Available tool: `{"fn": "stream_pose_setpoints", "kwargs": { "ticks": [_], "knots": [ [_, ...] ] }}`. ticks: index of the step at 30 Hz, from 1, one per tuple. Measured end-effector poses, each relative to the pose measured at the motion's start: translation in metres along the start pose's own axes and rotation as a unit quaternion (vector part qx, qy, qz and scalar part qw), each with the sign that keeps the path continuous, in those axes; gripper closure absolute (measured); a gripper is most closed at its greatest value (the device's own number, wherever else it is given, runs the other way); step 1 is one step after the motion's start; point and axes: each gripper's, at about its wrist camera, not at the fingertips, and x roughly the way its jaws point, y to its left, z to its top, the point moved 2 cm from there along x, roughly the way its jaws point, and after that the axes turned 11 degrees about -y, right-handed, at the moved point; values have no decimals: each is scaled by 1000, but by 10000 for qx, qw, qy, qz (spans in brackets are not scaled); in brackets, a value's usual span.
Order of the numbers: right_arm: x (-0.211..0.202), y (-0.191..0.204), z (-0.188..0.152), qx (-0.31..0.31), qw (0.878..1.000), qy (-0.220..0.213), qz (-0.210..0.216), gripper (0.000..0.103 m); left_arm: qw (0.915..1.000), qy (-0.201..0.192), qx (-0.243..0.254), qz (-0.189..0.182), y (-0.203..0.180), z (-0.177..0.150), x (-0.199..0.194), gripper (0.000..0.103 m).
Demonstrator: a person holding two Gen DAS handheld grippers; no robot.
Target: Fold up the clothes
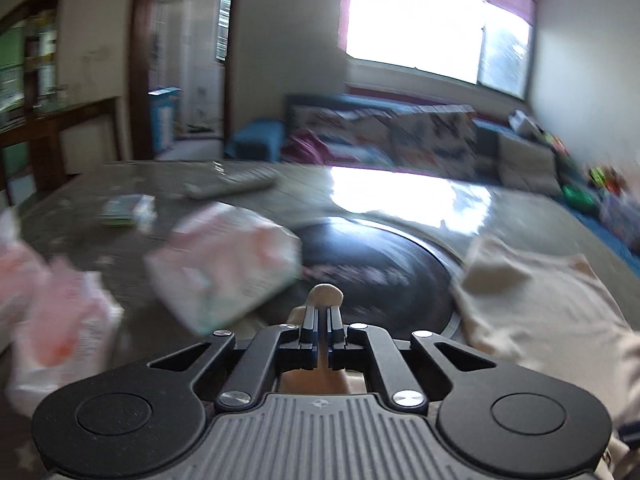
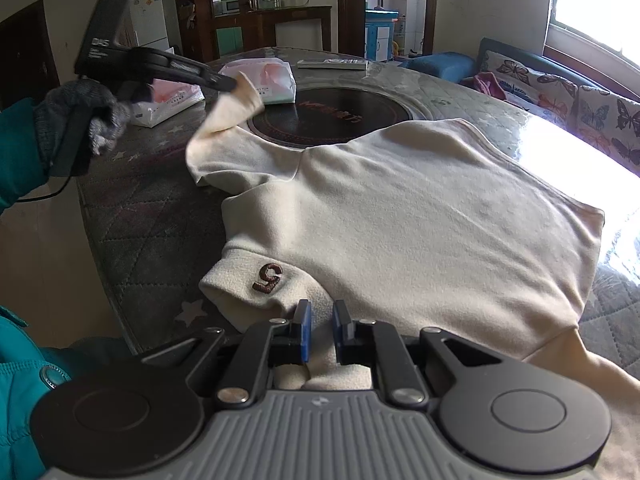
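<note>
left wrist view: the left gripper [image 1: 322,314] has its jaws pinched together on a cream sleeve end [image 1: 325,295], over a blurred grey table [image 1: 120,240] with its dark round plate [image 1: 380,256]; the cream top [image 1: 532,300] lies at right, pink-and-white packs [image 1: 224,264] at left.

right wrist view: the right gripper [image 2: 322,322] has its jaws narrow and clamped on the top [image 2: 420,216] near its collar [image 2: 256,280]. the top lies spread flat on the table [image 2: 152,208]; a gloved hand [image 2: 88,108] holds the left gripper [image 2: 230,83], lifting the sleeve [image 2: 228,120].

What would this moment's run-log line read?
left gripper: shut on sleeve, lifted | right gripper: shut on sweater collar | sweater flat on table
</note>
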Motion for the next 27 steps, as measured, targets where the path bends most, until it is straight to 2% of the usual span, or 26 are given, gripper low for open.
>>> {"fn": "stream_pose_setpoints", "kwargs": {
  "ticks": [4, 8, 12, 17, 20, 23, 25, 27],
  "knots": [
    [0, 0, 0, -19, 10000, 7, -4, 92, 9986, -94, -209, 477, 27, -6, -13, 99],
    [1, 0, 1, -42, 10000, 33, -2, 92, 9964, 128, -292, 785, 44, -24, -16, 99],
    [2, -1, 3, -44, 10000, 76, 14, 91, 9948, 282, -320, 922, 52, -37, -13, 99],
    [1, 0, 4, -108, 9999, 101, -5, 89, 9942, 245, -222, 1022, 52, -32, -8, 99],
    [0, 1, 4, -125, 9999, 113, -4, 88, 9930, 451, -196, 1069, 50, -35, -3, 98],
    [-2, 1, 4, -103, 9999, 92, 13, 83, 9913, 538, -233, 1176, 52, -38, -4, 94],
    [-3, 1, 5, -65, 9999, 61, 57, 68, 9902, 546, -287, 1253, 54, -37, -7, 94],
    [-4, 1, 6, -87, 9999, 19, 76, 65, 9905, 482, -325, 1243, 50, -32, -11, 94]
  ]
}}
